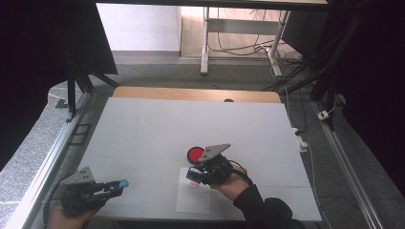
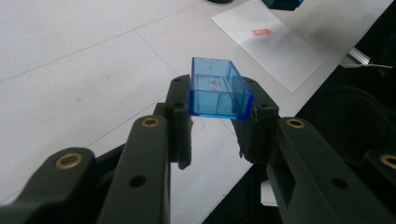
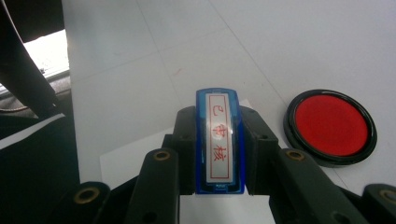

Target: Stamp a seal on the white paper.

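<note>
The right gripper (image 3: 219, 154) has its two black jaws closed on a narrow blue plastic stamp (image 3: 219, 140), which lies lengthwise between them. The stamp's top carries a silver label with red characters inside a red outline. Beneath the jaws lies a white sheet of paper (image 3: 126, 161) on the white table (image 3: 140, 60). To the right, near the stamp but apart from it, sits a round red ink pad in a black rim (image 3: 330, 127).

Blue stamp (image 3: 219, 142) label: three red Chinese characters, apparently 已审核, in red frame.
</note>
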Action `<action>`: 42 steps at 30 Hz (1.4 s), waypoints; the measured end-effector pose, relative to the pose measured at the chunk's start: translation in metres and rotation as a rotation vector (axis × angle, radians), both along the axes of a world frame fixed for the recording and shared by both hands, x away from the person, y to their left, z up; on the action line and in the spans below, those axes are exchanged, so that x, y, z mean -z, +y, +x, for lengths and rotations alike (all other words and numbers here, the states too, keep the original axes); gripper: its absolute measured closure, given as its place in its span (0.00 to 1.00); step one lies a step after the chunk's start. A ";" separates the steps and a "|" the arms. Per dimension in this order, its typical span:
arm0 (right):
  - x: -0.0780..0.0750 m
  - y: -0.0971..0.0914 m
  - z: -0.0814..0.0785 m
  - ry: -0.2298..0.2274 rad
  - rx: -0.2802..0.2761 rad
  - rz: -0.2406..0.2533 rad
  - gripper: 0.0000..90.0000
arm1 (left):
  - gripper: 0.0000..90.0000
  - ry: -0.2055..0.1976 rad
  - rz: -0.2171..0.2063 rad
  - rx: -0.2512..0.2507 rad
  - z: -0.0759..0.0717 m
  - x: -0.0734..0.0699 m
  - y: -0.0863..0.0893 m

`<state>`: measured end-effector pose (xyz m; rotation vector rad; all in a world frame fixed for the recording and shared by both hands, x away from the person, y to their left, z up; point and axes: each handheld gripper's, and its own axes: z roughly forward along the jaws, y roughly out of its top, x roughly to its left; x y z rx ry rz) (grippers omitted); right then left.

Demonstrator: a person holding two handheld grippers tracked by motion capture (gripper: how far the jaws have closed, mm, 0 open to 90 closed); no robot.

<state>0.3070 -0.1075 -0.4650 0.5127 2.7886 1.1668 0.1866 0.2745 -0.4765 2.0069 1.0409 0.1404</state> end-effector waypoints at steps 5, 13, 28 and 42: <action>-0.005 -0.001 -0.001 -0.002 -0.001 0.018 0.79 | 0.76 0.001 0.000 0.001 0.000 0.000 0.000; -0.014 -0.003 -0.002 0.008 -0.001 0.055 0.79 | 0.76 0.002 -0.002 0.003 0.000 0.000 0.000; -0.026 -0.007 -0.006 -0.010 -0.007 0.088 0.79 | 0.76 0.006 -0.003 0.008 0.001 0.000 0.000; -0.033 -0.010 -0.008 -0.020 -0.012 0.113 0.79 | 0.76 0.011 0.002 0.012 0.001 0.000 -0.001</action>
